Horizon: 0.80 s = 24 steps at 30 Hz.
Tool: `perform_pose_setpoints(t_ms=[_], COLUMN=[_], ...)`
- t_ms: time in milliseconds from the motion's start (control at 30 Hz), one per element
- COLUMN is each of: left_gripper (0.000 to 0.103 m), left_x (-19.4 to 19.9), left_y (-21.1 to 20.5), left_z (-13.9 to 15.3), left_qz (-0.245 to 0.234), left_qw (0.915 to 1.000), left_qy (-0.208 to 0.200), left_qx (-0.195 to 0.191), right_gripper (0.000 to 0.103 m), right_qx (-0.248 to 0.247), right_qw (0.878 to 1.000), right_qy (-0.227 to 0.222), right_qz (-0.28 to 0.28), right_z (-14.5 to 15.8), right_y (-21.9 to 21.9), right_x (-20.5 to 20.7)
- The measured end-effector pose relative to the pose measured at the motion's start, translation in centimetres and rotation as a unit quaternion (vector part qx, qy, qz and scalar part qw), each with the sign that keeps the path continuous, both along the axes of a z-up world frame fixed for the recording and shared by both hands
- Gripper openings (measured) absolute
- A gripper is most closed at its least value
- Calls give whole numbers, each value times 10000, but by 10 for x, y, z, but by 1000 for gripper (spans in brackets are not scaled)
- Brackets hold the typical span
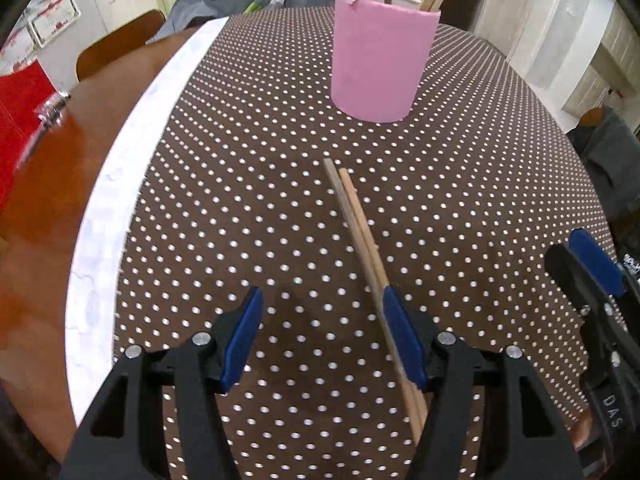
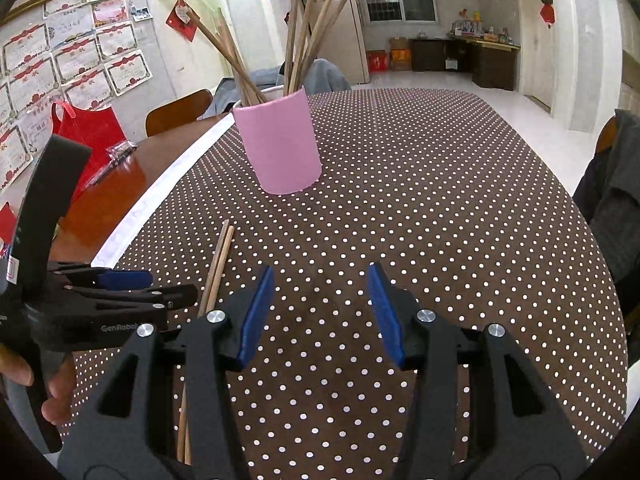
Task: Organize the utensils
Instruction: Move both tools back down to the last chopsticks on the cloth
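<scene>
A pair of wooden chopsticks (image 1: 360, 228) lies on the brown dotted tablecloth (image 1: 240, 200), pointing toward a pink holder (image 1: 380, 60) that has several chopsticks standing in it. My left gripper (image 1: 322, 336) is open low over the cloth, and the chopsticks run along the inside of its right finger. In the right wrist view the same pair (image 2: 218, 264) lies left of my right gripper (image 2: 320, 312), which is open and empty. The pink holder (image 2: 280, 144) stands further back. The left gripper (image 2: 120, 292) shows at the left of that view.
A white strip (image 1: 120, 208) edges the cloth on the left, with bare wooden table (image 1: 48, 240) beyond it. A red bag (image 2: 88, 136) and a small packet (image 2: 120, 152) sit on that wood. Chairs with grey clothing (image 2: 616, 184) stand around the table.
</scene>
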<state>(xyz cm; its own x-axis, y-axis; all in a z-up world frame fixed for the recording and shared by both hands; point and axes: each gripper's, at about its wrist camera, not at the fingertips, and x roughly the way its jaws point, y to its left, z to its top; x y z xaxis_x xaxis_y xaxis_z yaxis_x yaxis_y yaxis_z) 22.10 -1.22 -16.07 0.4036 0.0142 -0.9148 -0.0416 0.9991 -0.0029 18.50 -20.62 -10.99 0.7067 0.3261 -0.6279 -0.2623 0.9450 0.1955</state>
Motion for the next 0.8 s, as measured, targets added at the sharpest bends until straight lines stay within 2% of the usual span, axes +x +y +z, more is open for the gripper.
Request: perform_pose_setpoints(t_ms=[200, 800], left_gripper=[62, 62], left_x=[6, 24], left_y=[-4, -17], left_z=[-8, -5], left_qz=[-39, 4], left_qw=[9998, 9991], left_qy=[108, 95], left_qx=[137, 407], right_gripper=[49, 51], right_qx=[63, 128], right_qw=[10000, 9998], right_qy=[61, 120], right_qz=[9, 27], right_z=[-2, -4], right_y=[-1, -8], right_x=[4, 10])
